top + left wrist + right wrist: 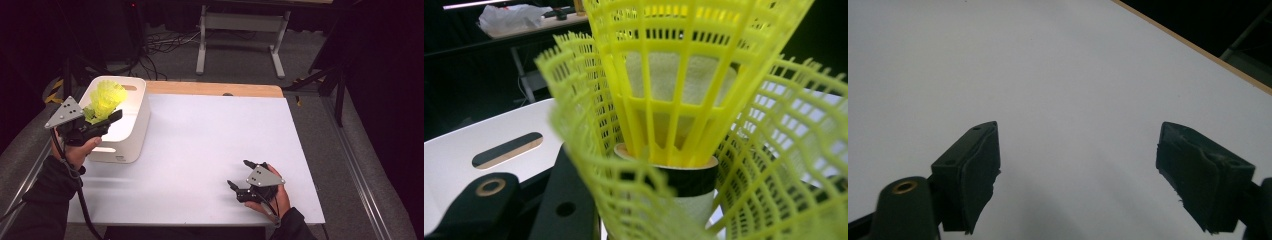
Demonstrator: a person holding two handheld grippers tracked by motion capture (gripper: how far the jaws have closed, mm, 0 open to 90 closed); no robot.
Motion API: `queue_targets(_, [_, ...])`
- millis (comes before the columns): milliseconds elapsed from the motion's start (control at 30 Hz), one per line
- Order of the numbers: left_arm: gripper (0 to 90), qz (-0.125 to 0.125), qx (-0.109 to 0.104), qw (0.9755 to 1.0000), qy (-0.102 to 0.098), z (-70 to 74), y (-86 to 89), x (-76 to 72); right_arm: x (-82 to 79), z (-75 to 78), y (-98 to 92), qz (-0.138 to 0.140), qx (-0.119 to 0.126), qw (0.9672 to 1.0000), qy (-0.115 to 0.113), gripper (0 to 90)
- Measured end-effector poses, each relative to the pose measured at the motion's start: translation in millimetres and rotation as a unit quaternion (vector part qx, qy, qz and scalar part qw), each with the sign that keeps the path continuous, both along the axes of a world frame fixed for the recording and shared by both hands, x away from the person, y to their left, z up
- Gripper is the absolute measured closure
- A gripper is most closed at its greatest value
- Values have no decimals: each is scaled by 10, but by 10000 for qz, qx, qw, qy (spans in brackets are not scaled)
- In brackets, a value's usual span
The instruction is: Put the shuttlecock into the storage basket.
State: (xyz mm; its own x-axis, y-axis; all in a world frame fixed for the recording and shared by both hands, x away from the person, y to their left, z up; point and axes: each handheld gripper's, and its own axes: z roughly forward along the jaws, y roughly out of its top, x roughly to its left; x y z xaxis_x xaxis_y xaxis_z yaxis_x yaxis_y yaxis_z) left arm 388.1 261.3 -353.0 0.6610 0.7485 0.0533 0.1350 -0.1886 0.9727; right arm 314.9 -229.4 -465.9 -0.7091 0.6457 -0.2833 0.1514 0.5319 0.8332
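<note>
A stack of nested yellow plastic shuttlecocks hangs over the near left corner of a white bin. My left gripper is shut on the stack low down, near the corks. In the left gripper view the yellow mesh skirts stand very close, with a dark band and a cork base between the jaws. My right gripper rests low at the front right of the white table, held in a hand. Its jaws stand wide apart with nothing but bare table between them.
The bin has a slot handle in its wall and stands at the table's left side. A wooden strip runs along the far edge. Beyond it, a white metal stand and cables lie on the floor.
</note>
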Motion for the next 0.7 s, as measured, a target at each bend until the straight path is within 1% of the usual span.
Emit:
queue_targets(33, [644,1,-10,10000,-14,-4,3,14,0,-2,2,3,-5,10000,7,189])
queue_targets(167, [643,55,9,10000,69,-3,24,78,3,-6,7,5,-13,10000,15,189])
queue_targets(267, [644,69,16,9999,76,11,36,119,8,-10,7,6,-22,10000,23,189])
queue_targets(367, [642,92,60,9999,103,31,46,155,9,-15,9,13,-26,10000,42,189])
queue_targets(500, [642,103,23,9999,123,55,48,224,11,-20,15,25,-31,10000,47,190])
queue_targets(567, [641,124,101,9998,149,69,43,269,13,-24,20,44,-38,10000,61,190])
queue_targets(700, [641,103,141,9997,196,74,25,378,14,-26,18,50,-27,10000,65,191])
